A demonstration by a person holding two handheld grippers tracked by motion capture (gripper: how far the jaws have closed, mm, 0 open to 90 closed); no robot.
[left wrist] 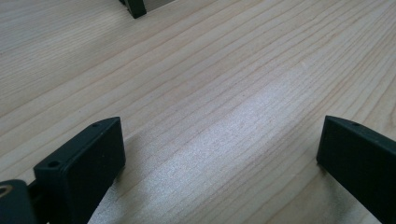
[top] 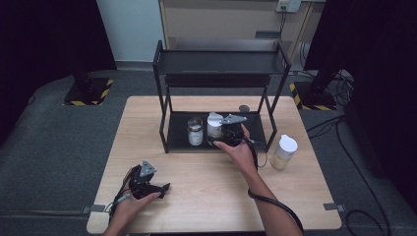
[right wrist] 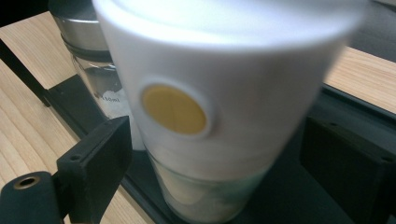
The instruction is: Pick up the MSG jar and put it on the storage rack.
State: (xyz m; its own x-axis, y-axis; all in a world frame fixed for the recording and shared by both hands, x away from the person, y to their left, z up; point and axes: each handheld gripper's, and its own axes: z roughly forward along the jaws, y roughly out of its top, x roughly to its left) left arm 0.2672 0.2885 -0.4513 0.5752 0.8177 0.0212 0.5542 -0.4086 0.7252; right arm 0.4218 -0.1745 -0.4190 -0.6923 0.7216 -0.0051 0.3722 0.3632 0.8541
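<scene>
My right hand-held gripper [right wrist: 210,177] straddled the blurred white-lidded jar [right wrist: 219,107], jaws apart; my left hand-held gripper [left wrist: 219,163] gaped over bare wooden surface [left wrist: 196,84].

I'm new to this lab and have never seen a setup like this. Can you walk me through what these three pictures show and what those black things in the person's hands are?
There is no robot here. A person holds a two-jaw tool in each hand. The wide picture looks down on a wooden table from above the person's side. The other two come from cameras riding on each tool, looking along its black jaws.

On the table stands a black two-level rack. Its lower shelf holds a glass jar and a white-capped jar. Another white-capped jar stands on the table to the right of the rack.

The left hand-held gripper rests low at the near left of the table, jaws wide apart with bare wood between them, holding nothing. The right hand-held gripper is at the shelf with its jaws on either side of the white-capped jar, apparently not yet clamped on it.
</scene>
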